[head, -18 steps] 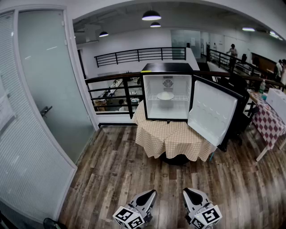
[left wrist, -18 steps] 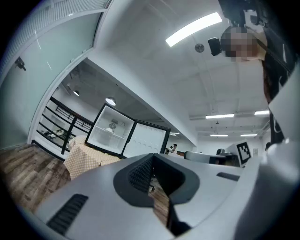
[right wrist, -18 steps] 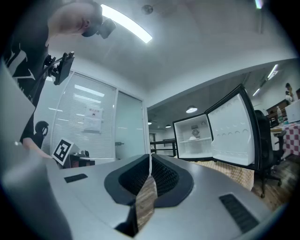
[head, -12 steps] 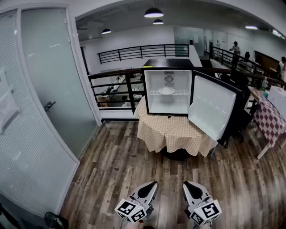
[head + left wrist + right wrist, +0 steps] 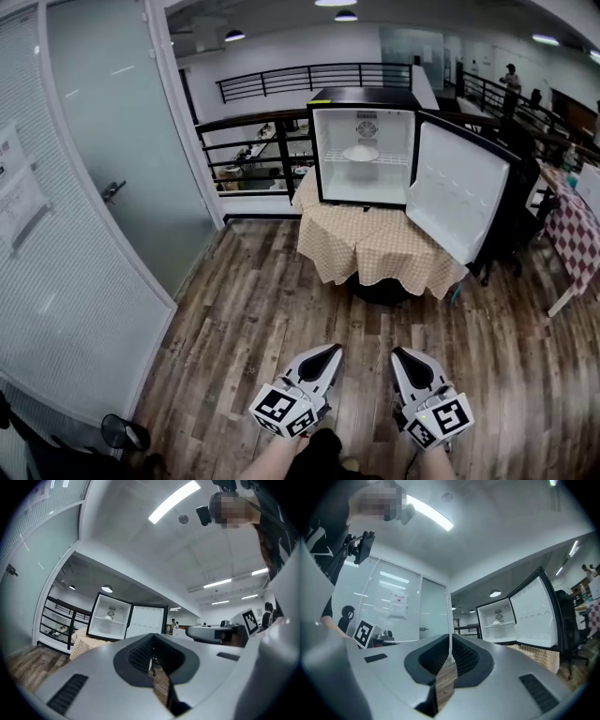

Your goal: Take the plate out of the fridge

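A frosted glass wall [image 5: 112, 159] with a door handle runs down the left side, and a wooden floor [image 5: 253, 319] spreads out from it. Behind, a dark railing [image 5: 253, 127] crosses the room.

Low in the head view, the left gripper [image 5: 330, 351] is held out over the floor, pointing toward the fridge and well apart from it. Its own view shows its jaws pressed together with nothing between them. Its marker cube [image 5: 284, 412] sits near the bottom edge, by the person's wrist.

Straight ahead stands a small black fridge [image 5: 366, 96] on a round table [image 5: 375, 253] covered with a tan checked cloth. The fridge is white inside. The plate [image 5: 361, 152] lies on the wire shelf [image 5: 389, 159] about halfway up, near the middle of the shelf, under a round fan grille in the back wall. It is white and looks shallow; whether anything is on it cannot be made out.

The right gripper [image 5: 399, 354] is level with the left one and just beside it, also pointing at the fridge from well away. Its jaws are closed too, and hold nothing.

The fridge door [image 5: 459, 202] hangs open to the right, its white inner side facing the room. Farther right is the corner of another table [image 5: 577, 239] with a red checked cloth, and a person [image 5: 511, 77] stands far back by the railing.
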### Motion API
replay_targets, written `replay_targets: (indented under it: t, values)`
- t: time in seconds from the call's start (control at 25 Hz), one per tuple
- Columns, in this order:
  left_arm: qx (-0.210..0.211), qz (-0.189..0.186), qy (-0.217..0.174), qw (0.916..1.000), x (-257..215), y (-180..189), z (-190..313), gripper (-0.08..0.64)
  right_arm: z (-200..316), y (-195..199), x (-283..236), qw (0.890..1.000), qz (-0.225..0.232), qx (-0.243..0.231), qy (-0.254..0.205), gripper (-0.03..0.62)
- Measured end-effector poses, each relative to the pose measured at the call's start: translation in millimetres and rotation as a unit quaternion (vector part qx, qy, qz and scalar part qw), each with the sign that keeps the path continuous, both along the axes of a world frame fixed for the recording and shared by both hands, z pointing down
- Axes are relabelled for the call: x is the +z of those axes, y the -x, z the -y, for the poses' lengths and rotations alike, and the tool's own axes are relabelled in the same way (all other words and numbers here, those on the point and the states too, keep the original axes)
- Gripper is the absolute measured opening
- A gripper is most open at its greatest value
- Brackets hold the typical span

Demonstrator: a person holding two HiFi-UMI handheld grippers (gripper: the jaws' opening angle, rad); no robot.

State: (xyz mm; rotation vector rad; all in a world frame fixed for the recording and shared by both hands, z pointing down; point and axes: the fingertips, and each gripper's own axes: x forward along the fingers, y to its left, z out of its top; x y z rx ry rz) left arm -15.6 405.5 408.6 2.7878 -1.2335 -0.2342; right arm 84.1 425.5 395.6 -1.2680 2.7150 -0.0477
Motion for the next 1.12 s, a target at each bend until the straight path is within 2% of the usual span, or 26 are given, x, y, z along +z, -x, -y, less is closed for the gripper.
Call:
replay_targets:
  t: [0.36, 0.84, 1.12]
  values:
    - [-0.002, -0.015, 0.009, 0.9998, 3, -5, 58, 0.008, 48, 0, 8, 1.0, -0.009, 0.001, 0.011, 0.041]
    - [0.04, -0.006, 0.008, 0.9991, 6, -14, 156, 0.008, 151, 2, 17, 0.999, -0.008, 0.017, 0.027, 0.041]
    - [0.049, -0.013, 0.016, 0.9986, 12, -1, 216, 0.008, 206, 8, 27, 0.999, -0.006, 0.042, 0.034, 0.041]
